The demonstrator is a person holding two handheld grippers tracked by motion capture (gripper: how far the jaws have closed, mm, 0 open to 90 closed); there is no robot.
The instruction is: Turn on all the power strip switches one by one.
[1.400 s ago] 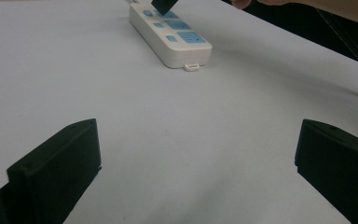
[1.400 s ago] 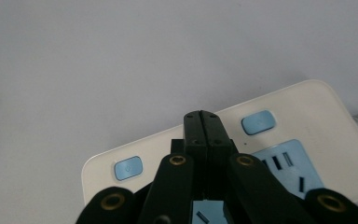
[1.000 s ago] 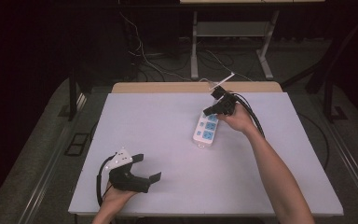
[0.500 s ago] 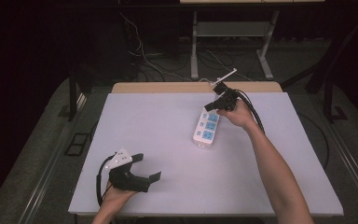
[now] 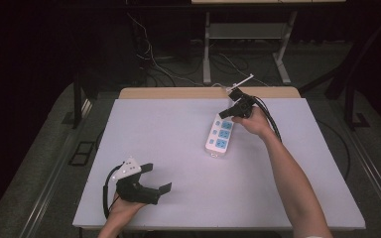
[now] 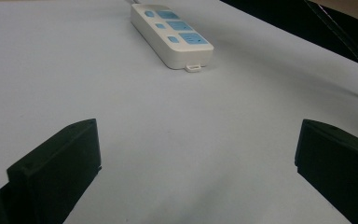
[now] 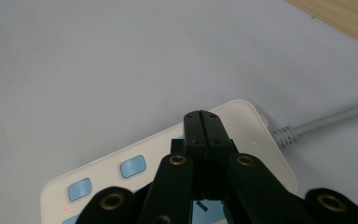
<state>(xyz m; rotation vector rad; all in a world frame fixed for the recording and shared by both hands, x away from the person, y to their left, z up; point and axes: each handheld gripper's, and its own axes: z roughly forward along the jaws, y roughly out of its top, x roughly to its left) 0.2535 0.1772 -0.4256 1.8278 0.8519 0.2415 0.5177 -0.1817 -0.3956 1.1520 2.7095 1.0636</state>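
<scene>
The bench [image 5: 188, 148] is the largest thing here: a pale top with a wooden strip along its far edge, standing on grey floor [image 5: 44, 163] with dark surroundings. Beyond it, at 12 o'clock, stand the legs of a second table [image 5: 243, 34], with loose cables [image 5: 154, 64] on the floor beside them.

The person's right arm [image 5: 290, 178] reaches in from 5 o'clock toward 1 o'clock. A black cable [image 5: 270, 116] loops from the right hand-held gripper [image 5: 228, 111] back along the wrist.

A white power strip [image 5: 220, 135] with blue sockets lies flat just right of the bench's centre, its long axis running from 6 toward 12 o'clock with a slight tilt to 1. In the right gripper view its grey cord [image 7: 326, 119] leaves the rounded end toward 3 o'clock. In the left gripper view the strip [image 6: 170, 28] lies far ahead at 12 o'clock, with a small tab on its near end.

The left hand-held gripper [image 5: 158, 177] sits near the bench's 7 o'clock corner, held by the left hand [image 5: 124, 206], well apart from the strip. Its jaws stand wide, with bare bench between them.

The right hand-held gripper [image 7: 207, 121] is over the strip's far end, jaws pressed together with nothing between them. Whether the tips touch the strip cannot be told.
</scene>
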